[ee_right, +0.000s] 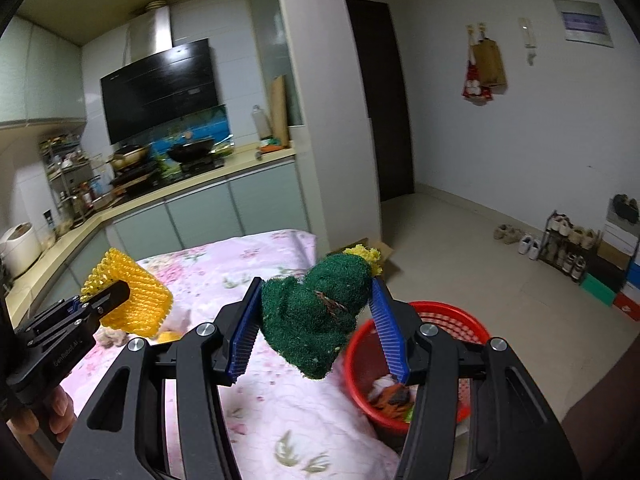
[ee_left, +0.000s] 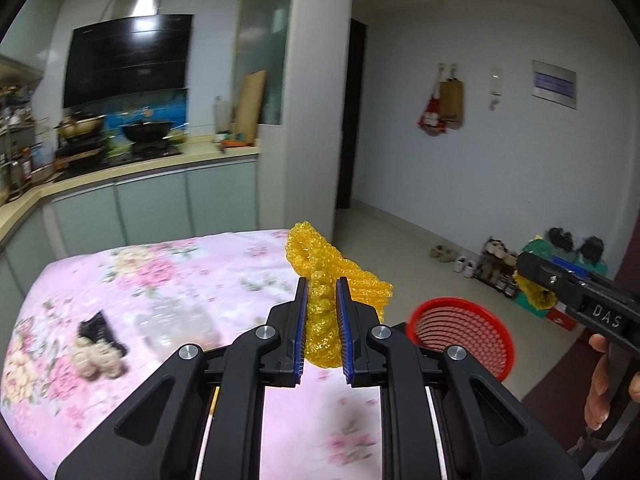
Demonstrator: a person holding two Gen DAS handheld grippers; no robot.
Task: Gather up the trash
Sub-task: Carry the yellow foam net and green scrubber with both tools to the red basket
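I'm seeing crumpled yellow foam netting [ee_left: 320, 312] hanging squeezed, a folded green scouring pad [ee_right: 316, 320] with a yellow sponge backing tilting, and a red basket [ee_right: 452, 320] holding what's probably scraps.

I am in a lived-in home, where an open kitchen joins a tiled entry area. A black range hood [ee_right: 160, 88] hangs over a wok [ee_right: 191, 150] on the gas stove, with pale cabinets [ee_right: 224, 208] under the counter. A shoe rack [ee_right: 566, 240] stands by the wall, and a floral cloth [ee_left: 160, 280] covers the table before me.
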